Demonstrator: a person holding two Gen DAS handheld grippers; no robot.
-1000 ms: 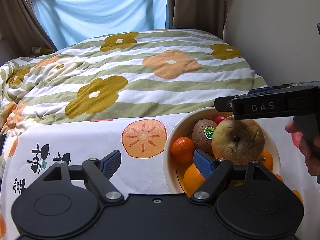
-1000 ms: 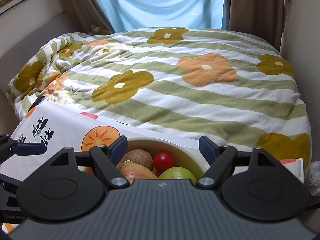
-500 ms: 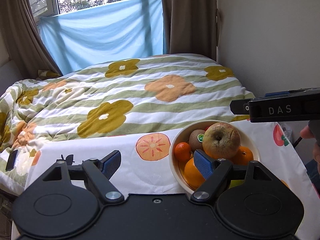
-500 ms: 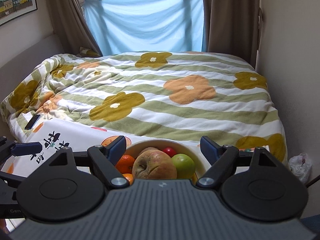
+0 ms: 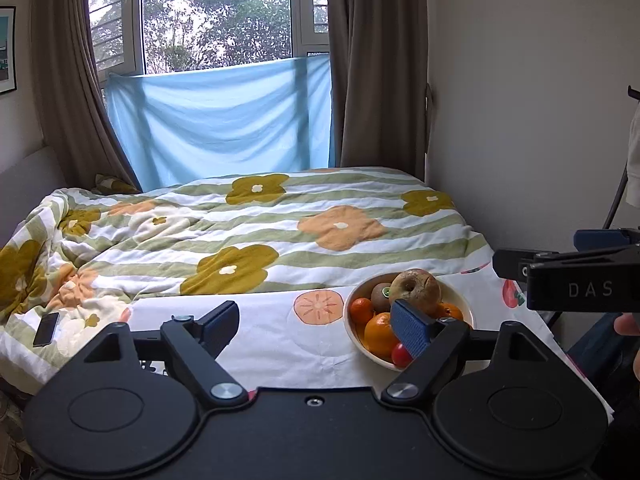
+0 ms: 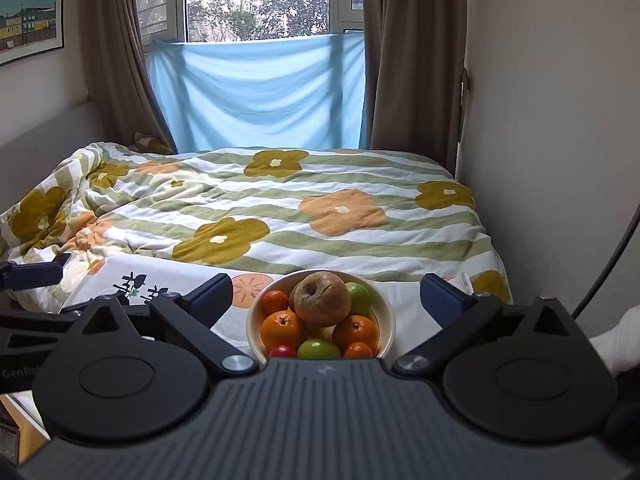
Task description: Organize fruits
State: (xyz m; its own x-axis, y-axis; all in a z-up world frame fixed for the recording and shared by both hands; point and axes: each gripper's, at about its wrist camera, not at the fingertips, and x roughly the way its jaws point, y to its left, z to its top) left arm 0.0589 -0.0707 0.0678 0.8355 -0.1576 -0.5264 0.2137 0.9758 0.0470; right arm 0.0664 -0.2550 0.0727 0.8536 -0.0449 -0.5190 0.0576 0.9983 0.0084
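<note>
A cream bowl (image 6: 387,312) heaped with fruit stands on a fruit-print cloth (image 5: 280,340). On top lies a large brownish apple (image 6: 322,298), with oranges (image 6: 283,329), green apples (image 6: 359,293), a kiwi (image 5: 380,297) and small red fruit (image 6: 282,351) around it. My right gripper (image 6: 326,296) is open and empty, held back above the bowl, which shows between its fingers. My left gripper (image 5: 316,322) is open and empty, left of the bowl (image 5: 352,334); its right finger (image 5: 408,330) overlaps the bowl's near side. The right gripper's body shows in the left wrist view (image 5: 576,280).
A bed with a striped flower quilt (image 6: 280,208) lies behind the cloth. A phone (image 5: 46,329) lies on the quilt at the left. A wall (image 6: 560,120) runs along the right. Window, blue sheet (image 6: 260,92) and curtains are at the back.
Both grippers have pulled back and risen away from the bowl; it now looks smaller and farther, and the window has come into view. Both stay open and empty.
</note>
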